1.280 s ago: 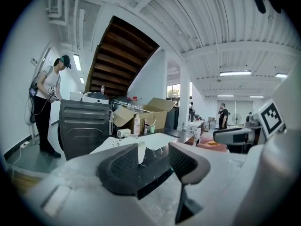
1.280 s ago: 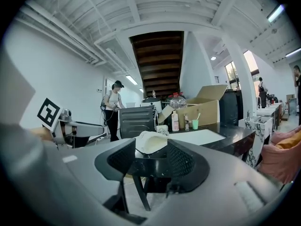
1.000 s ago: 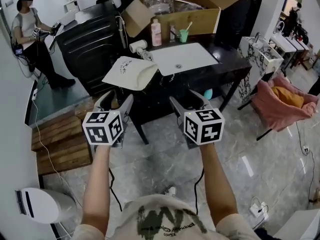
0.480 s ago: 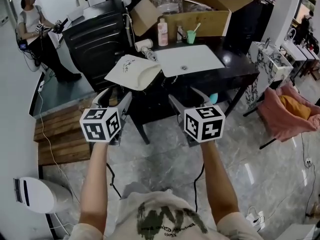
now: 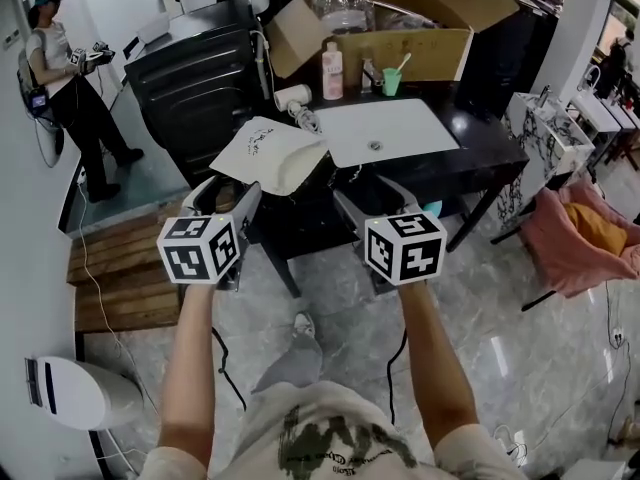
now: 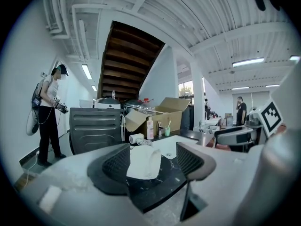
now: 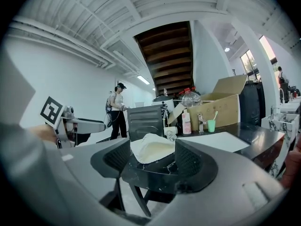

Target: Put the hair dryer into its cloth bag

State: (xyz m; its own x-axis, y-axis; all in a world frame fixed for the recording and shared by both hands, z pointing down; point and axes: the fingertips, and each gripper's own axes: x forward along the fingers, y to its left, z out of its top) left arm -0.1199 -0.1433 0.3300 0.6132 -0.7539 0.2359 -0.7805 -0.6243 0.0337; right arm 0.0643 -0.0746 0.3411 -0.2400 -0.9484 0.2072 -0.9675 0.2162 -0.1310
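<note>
The white cloth bag (image 5: pixel 268 153) lies flat on the near left corner of the black table (image 5: pixel 480 143). Behind it the white hair dryer (image 5: pixel 291 95) rests on its side with its cord coiled beside it. Both grippers hover in front of the table, short of the bag. My left gripper (image 5: pixel 225 198) is open and empty, and through its jaws the left gripper view frames the bag (image 6: pixel 145 162) and the dryer (image 6: pixel 137 138). My right gripper (image 5: pixel 373 196) is also open and empty, with the bag (image 7: pixel 153 147) and the dryer (image 7: pixel 170 134) beyond its jaws.
A white sink basin (image 5: pixel 385 130) sits in the tabletop. At the back stand a pink bottle (image 5: pixel 332 70), a green cup (image 5: pixel 392 81) and an open cardboard box (image 5: pixel 400 18). A black cabinet (image 5: pixel 190 78) is at left, a person (image 5: pixel 60 58) beyond, a pink chair (image 5: pixel 590 233) at right.
Both grippers have moved forward toward the table edge as I step closer; a foot now shows below. The person at the back left has drifted left.
</note>
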